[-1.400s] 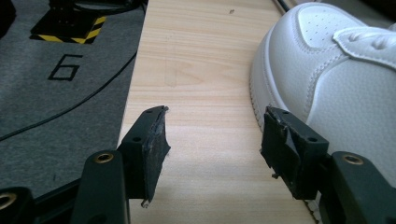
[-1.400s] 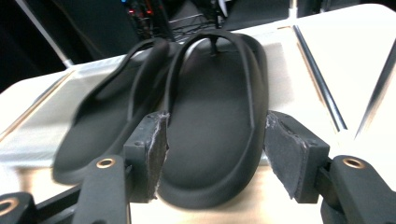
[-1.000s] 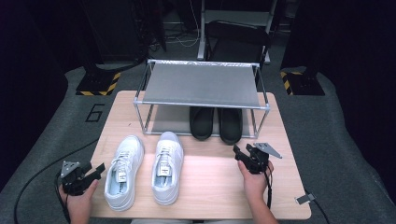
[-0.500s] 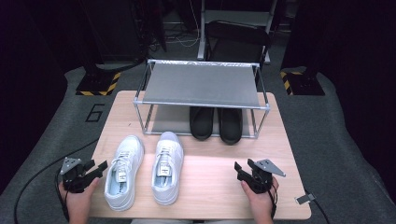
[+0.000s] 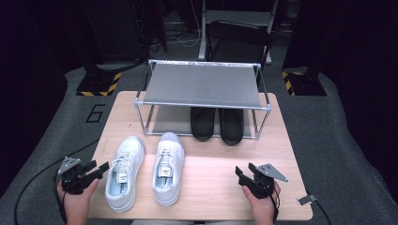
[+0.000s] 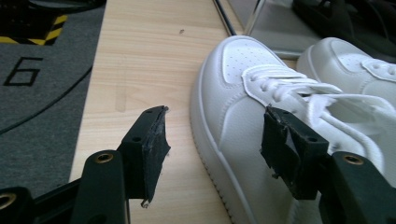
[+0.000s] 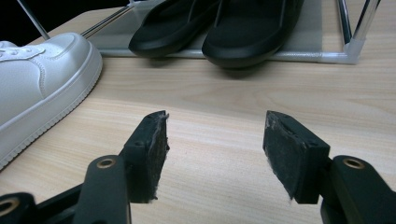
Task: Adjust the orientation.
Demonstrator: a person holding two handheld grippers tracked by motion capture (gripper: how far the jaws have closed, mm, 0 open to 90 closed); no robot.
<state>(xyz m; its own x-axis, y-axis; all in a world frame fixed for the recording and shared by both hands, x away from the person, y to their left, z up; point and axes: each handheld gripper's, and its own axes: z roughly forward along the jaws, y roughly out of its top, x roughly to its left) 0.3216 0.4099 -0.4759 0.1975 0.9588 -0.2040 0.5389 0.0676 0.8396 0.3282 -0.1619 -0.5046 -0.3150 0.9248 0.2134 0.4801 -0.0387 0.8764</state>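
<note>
Two white sneakers sit side by side on the near left part of the wooden table point(image 5: 206, 154), toes pointing away toward the rack. The left white sneaker point(image 5: 123, 172) is the one closest to a gripper: the left gripper point(image 5: 96, 169) hovers just off its outer side, near the heel end, its jaws spread wide and holding nothing. In the left gripper view the sneaker's side wall runs between the two jaws, but the right jaw covers part of the collar and laces, so whether that pad touches the shoe is hard to tell. Its heel is cut off at the bottom of that view. The right white sneaker point(image 5: 167, 166) lies just beside the first, a narrow strip of table between them; in the left gripper view only its toe and tongue edge show at the right margin.

The right gripper point(image 5: 245, 172) is well apart from the white pair, low over bare wood at the near right, jaws gaping and empty.

Beyond, a metal shoe rack point(image 5: 202, 86) stands at the far middle of the table. Two black shoes point(image 5: 218, 124) rest on its lower level, toes toward the person; the upper shelf hides their back halves from above. The person's two hands come in at the bottom edge, forearms cut off. A painted "6" point(image 5: 95, 113) marks the grey floor to the left.
</note>
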